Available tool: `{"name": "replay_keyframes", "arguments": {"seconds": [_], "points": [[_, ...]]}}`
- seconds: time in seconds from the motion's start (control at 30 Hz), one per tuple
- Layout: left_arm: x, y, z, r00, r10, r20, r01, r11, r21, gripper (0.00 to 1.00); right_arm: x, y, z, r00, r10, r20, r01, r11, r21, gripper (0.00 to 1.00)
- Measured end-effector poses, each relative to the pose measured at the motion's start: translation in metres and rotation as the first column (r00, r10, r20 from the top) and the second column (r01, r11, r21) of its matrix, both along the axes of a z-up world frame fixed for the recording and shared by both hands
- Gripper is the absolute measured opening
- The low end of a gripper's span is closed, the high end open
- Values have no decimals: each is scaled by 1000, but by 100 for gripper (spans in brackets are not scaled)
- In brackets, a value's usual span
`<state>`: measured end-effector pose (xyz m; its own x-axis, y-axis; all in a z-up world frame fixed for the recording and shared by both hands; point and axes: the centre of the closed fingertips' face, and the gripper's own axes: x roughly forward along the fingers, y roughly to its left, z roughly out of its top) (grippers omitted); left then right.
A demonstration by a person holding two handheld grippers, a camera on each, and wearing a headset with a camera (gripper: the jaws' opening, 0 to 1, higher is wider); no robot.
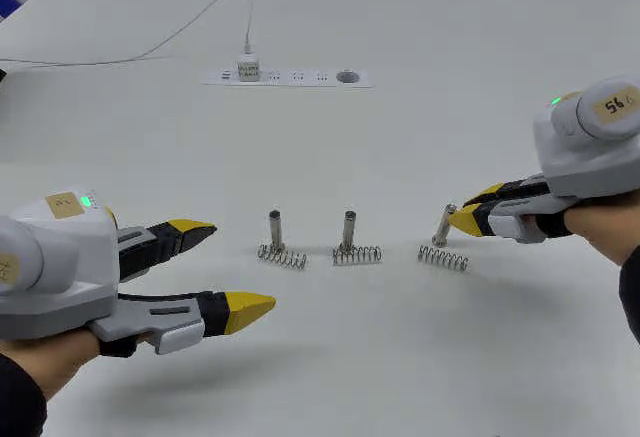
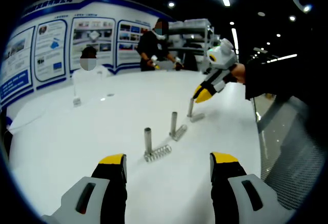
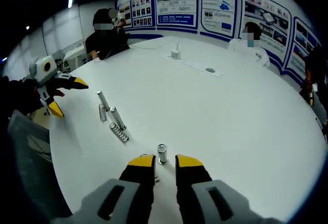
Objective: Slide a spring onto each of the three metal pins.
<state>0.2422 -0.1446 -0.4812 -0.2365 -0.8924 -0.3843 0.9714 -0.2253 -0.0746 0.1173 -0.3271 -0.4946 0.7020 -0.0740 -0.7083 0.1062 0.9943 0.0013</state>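
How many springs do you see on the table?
3, none yet on a pin. In the head view, the left spring lies before the left pin, the middle spring before the middle pin, the right spring before the tilted right pin.

Right gripper [image 3: 164, 164] with fingers slightly apart, metal pin [image 3: 162, 153] at their tips

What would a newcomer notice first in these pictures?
Three metal pins stand in a row on the white table, a spring lying at each one's foot. The right gripper has its jaws at the rightmost pin, which leans; the left gripper hangs open at near left.
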Motion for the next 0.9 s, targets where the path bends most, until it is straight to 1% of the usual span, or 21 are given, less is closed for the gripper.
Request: {"name": "replay_keyframes", "arguments": {"seconds": [0.03,0.13,0.3,0.4,0.47,0.5,0.67,0.9], "points": [[0,0,0,1000,0,0,0,1000,0,67,-1,0,-1,1000,5,-3,-5,1000,-4,17],[0,-1,0,1000,0,0,0,1000,1,67,-6,5,-8,999,48,-16,-48,999,-2,17],[-1,0,-1,1000,0,0,0,1000,3,67,-7,14,-15,994,102,-34,-101,995,10,17],[0,0,-1,1000,2,1,-2,1000,3,67,-7,19,-18,987,152,-48,-152,988,10,17],[0,0,-1,1000,3,0,-3,1000,3,67,-7,21,-21,984,169,-56,-168,986,12,17],[0,1,0,1000,4,0,-4,1000,2,67,-8,23,-23,980,190,-65,-190,982,11,17],[0,1,-1,1000,6,0,-6,1000,2,67,-9,25,-34,970,221,-98,-220,975,16,17],[-1,2,-1,1000,5,0,-5,1000,5,66,-10,28,-41,956,260,-134,-260,965,14,15]]}}
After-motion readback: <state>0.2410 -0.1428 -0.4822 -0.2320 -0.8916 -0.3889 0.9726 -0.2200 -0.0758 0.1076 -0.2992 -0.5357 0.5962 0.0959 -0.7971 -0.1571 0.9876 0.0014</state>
